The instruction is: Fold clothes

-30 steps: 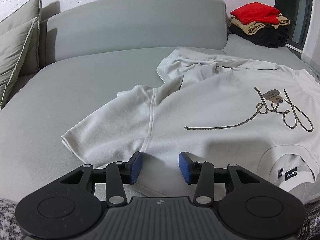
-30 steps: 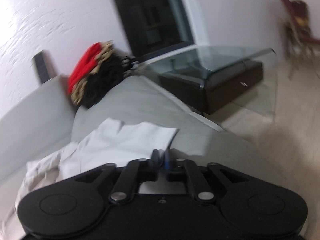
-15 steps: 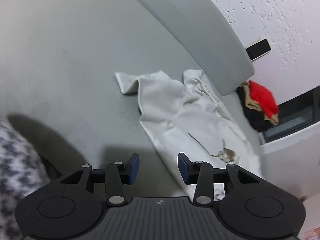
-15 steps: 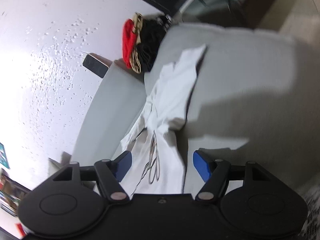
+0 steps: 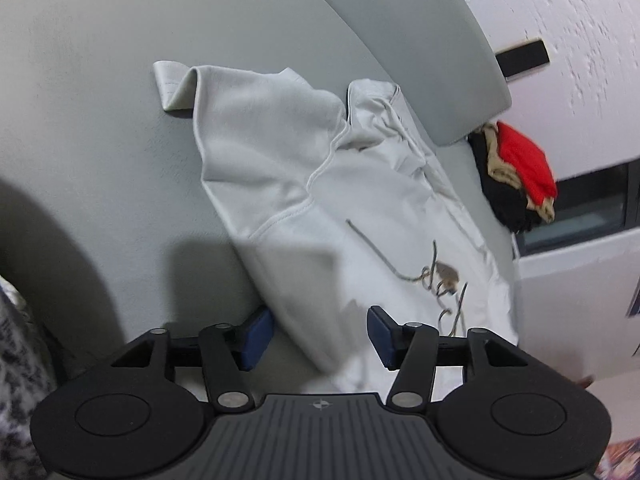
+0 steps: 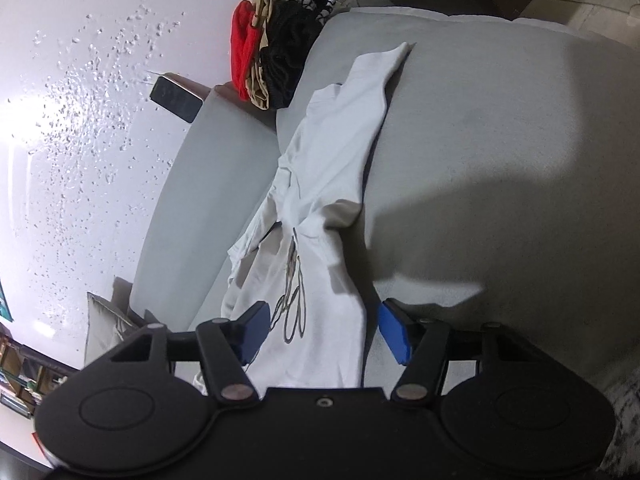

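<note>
right in the middle of both views lies a pale off-white short-sleeved hooded top with a dark looping script across its chest [image 5: 320,208], spread out but rumpled on the seat of a light grey upholstered sofa [image 5: 100,120]. one sleeve [image 5: 180,92] reaches away toward the far side of the cushion with its cuff turned up, and the hood [image 5: 376,116] is bunched near the sofa's curved grey backrest [image 5: 420,40]. a small brownish tag [image 5: 446,272] rests on the lettering. from the right wrist the same top [image 6: 320,208] runs lengthwise away from the camera, the other sleeve [image 6: 380,68] pointing toward the sofa's far end and the script [image 6: 294,304] lying close to the tool. the left gripper [image 5: 318,336] has its blue-padded fingers spread wide and holds nothing; the lower edge of the garment sits between and under them, though actual contact cannot be told. the right gripper [image 6: 324,332] is likewise spread wide and empty, its blue pads [image 6: 394,336] straddling the hem side of the top. beyond the garment, at the sofa's end, sits a stack of folded clothes in red, tan and black [image 5: 516,176], seen also from the right wrist [image 6: 272,52]. a dark flat phone-like slab [image 6: 176,98] lies on top of the backrest against a white textured wall [image 6: 80,100]. a pale cushion [image 6: 106,332] shows at the sofa's other end, and a speckled black-and-white fabric [image 5: 16,380] fills the near left corner.
</note>
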Motion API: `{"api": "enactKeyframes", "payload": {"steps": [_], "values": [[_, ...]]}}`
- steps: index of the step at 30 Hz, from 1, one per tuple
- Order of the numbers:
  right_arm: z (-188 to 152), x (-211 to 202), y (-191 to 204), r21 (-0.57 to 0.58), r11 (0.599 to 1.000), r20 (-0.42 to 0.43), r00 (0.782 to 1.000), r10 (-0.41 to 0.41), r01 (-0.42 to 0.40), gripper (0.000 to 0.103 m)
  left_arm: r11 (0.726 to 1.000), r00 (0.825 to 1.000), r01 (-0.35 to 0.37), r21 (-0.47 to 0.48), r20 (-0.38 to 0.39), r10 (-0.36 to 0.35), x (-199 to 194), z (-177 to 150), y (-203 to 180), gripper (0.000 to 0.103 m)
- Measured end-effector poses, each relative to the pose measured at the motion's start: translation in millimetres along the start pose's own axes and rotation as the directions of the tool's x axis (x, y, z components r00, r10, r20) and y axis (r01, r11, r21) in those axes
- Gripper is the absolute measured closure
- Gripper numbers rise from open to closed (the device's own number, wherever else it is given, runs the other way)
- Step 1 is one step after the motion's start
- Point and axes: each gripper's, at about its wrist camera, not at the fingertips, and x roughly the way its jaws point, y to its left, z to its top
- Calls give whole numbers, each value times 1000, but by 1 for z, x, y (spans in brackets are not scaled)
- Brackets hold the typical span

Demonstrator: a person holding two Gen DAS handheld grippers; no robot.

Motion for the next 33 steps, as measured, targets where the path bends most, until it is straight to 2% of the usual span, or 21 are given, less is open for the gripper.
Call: {"api": "enactKeyframes", "payload": {"steps": [1,2,4,8,12,14,17,19,22,23,26,29,33], "values": [[1,2,1,-6,1000,2,1000,-5,5,44,1000,1000,0,-7,13,0,-1,1,1,52],[1,3,2,-11,1000,6,1000,-11,11,45,1000,1000,1,-14,25,0,-3,2,2,60],[1,3,2,-8,1000,15,1000,-14,14,45,1000,999,2,-27,50,-1,-5,5,3,69],[2,1,-1,8,1000,29,999,-15,14,54,999,995,-21,-35,95,24,-13,6,9,76],[5,8,0,-20,999,17,1000,-25,25,55,996,991,-70,48,115,64,-8,10,0,74],[7,16,4,-54,998,8,999,-39,39,55,989,989,-102,110,122,88,2,15,-9,62],[13,30,8,-86,995,4,999,-43,43,55,979,984,-133,158,142,111,19,32,-17,57],[15,36,9,-88,996,14,1000,-23,24,55,983,982,-127,132,158,106,23,41,-13,57],[17,38,8,-79,997,26,1000,3,0,55,988,987,-93,122,145,75,19,38,-9,60],[16,38,8,-80,997,26,1000,6,-4,55,989,988,-81,123,138,64,17,36,-8,68],[16,35,7,-85,996,25,1000,14,-12,60,991,993,-45,125,118,30,12,30,-6,74],[16,34,6,-86,996,20,1000,21,-19,73,991,997,1,137,72,-11,14,25,-6,73],[16,38,4,-79,996,15,999,41,-40,74,992,998,10,123,55,-17,20,27,-5,66]]}}
